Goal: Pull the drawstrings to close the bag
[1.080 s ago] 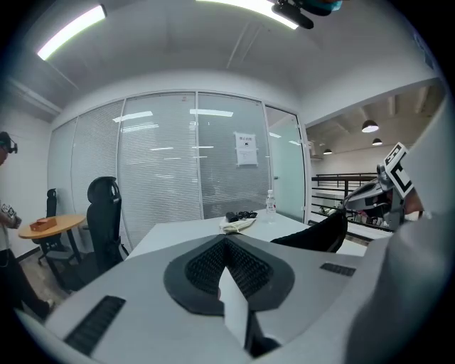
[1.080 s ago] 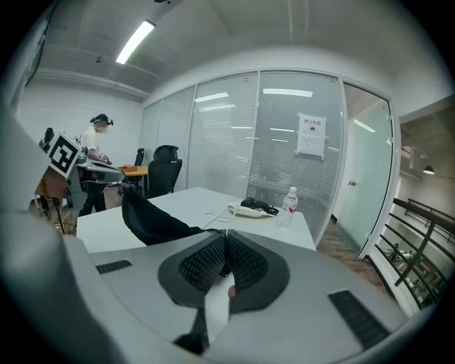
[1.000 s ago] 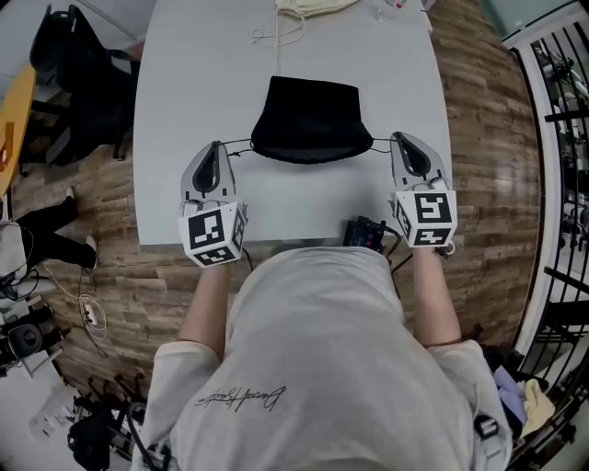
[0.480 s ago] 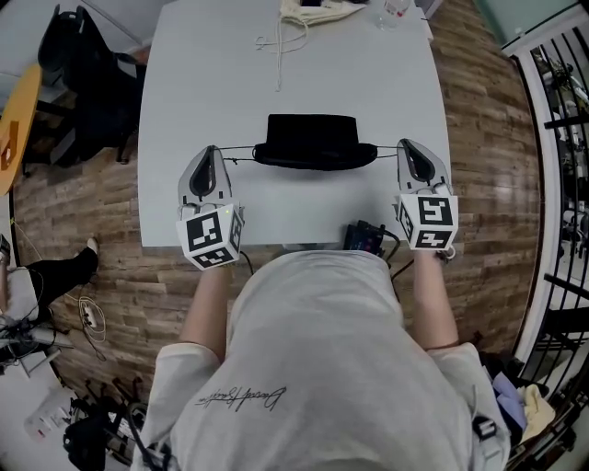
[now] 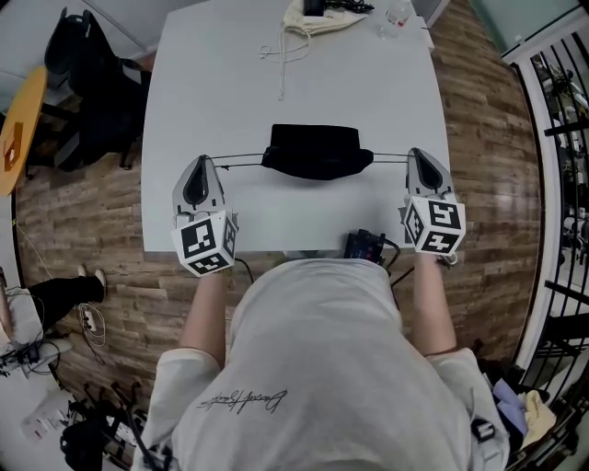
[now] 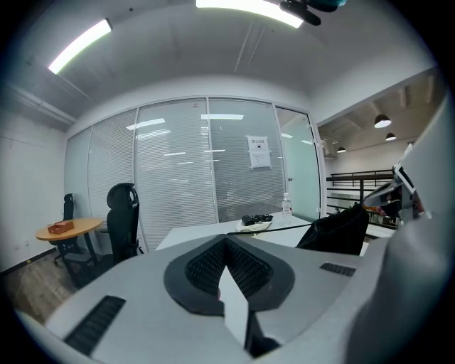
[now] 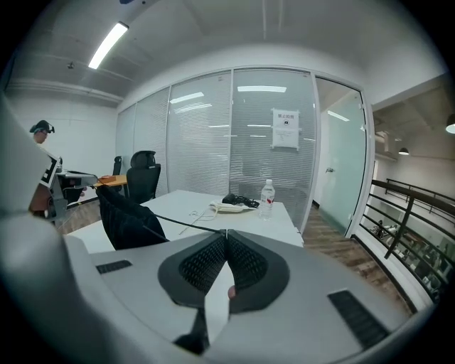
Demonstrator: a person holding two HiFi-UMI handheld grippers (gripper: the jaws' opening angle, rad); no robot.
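Bag (image 5: 316, 152) lies mid-table (image 5: 368, 83), well bunched up. Left gripper (image 5: 202, 162) is clamped shut on left drawstring (image 5: 241, 159), right gripper (image 5: 417, 155) clamped shut on right drawstring (image 5: 391, 156), both cords taut sideways. Closing looks nearly done; maybe a last tug left.

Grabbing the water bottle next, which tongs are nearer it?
Right. The right tongs are at the table's right side, like the water bottle; the left tongs are opposite.

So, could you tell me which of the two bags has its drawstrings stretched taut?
The black bag, its strings running straight to the left gripper and right gripper; the cream bag has a slack cord.
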